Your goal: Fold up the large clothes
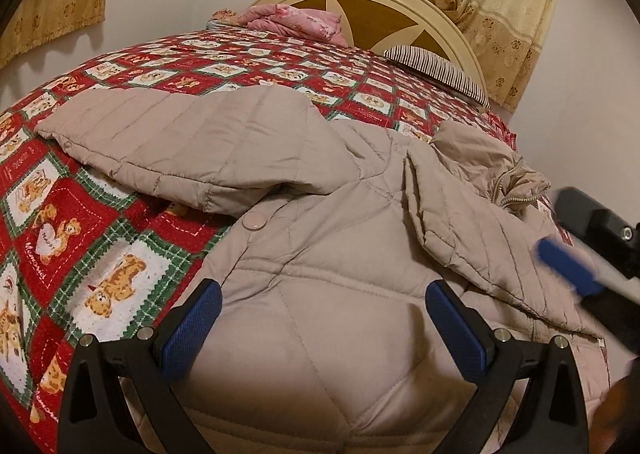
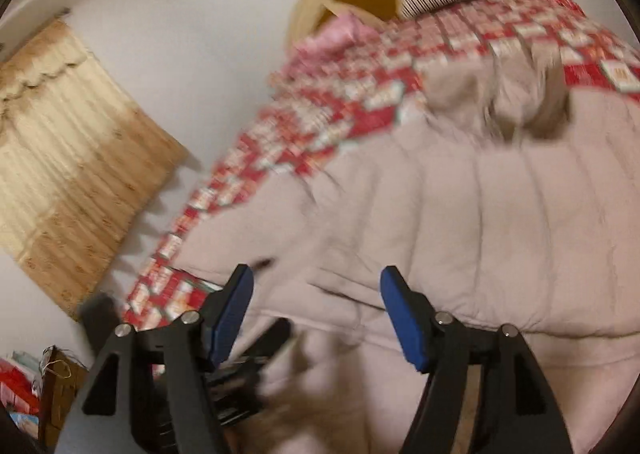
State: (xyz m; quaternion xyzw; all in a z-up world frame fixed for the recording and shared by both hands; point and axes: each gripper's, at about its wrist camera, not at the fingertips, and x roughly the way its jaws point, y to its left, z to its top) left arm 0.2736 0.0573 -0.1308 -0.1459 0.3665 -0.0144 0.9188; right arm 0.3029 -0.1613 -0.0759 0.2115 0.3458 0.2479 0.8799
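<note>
A beige quilted puffer coat point(image 1: 320, 214) lies spread on the bed, one sleeve point(image 1: 168, 138) folded across it to the left and a bunched collar with a zip point(image 1: 516, 178) at the right. My left gripper point(image 1: 323, 288) hovers open over the coat's body with nothing between its jaws. A blurred blue pad point(image 1: 568, 270) of my right gripper enters from the right edge. In the blurred right wrist view, my right gripper point(image 2: 317, 276) stands open above the coat point(image 2: 460, 214). No cloth sits between its pads.
A red patchwork bedspread point(image 1: 100, 222) with teddy-bear squares covers the bed. Against the cream headboard point(image 1: 400, 10) lie a striped pillow point(image 1: 436, 70) and pink bedding point(image 1: 292, 20). Yellow curtains point(image 1: 512, 6) hang behind. Boxes and clutter point(image 2: 36, 386) stand on the floor beside the bed.
</note>
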